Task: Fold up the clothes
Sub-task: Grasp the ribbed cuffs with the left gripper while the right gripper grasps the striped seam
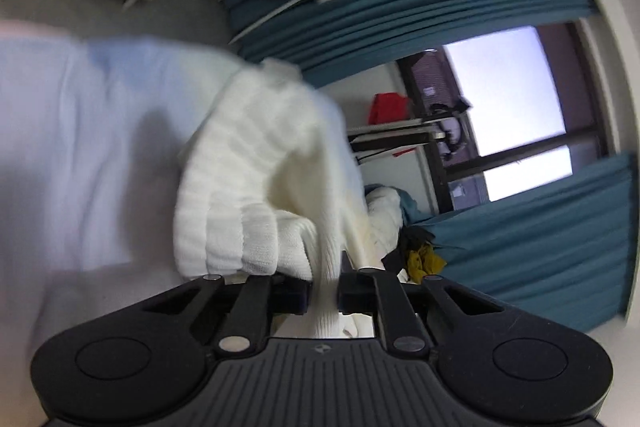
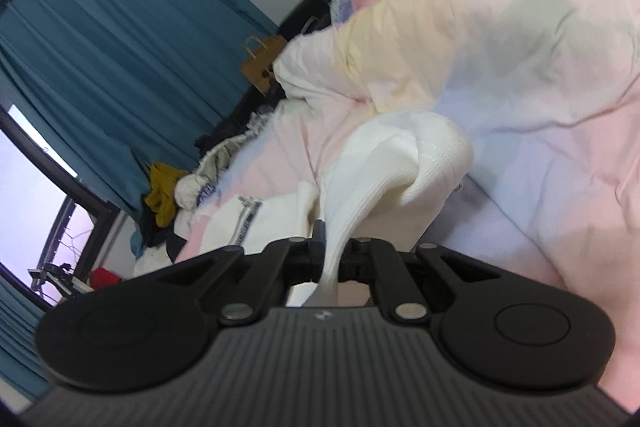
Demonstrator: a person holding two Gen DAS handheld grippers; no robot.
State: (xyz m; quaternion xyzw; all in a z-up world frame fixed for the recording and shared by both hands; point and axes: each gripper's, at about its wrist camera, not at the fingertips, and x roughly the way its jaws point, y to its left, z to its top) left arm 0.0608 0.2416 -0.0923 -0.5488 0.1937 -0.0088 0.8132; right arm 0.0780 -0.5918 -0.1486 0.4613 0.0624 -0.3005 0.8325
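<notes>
Left gripper (image 1: 323, 297) is clamped on a fold of the white knit (image 1: 260, 179). Right gripper (image 2: 332, 259) is clenched on another strip of it. Knit is held up between both, above the pastel bedding (image 2: 540, 115).

**No readable text in either view**

Neither wrist view shows any word, number, label or brand that can be read. The only mark is a small pale emblem (image 1: 319, 349) moulded on the ribbed black gripper body, seen again in the right wrist view; it is too small to make out.
</notes>
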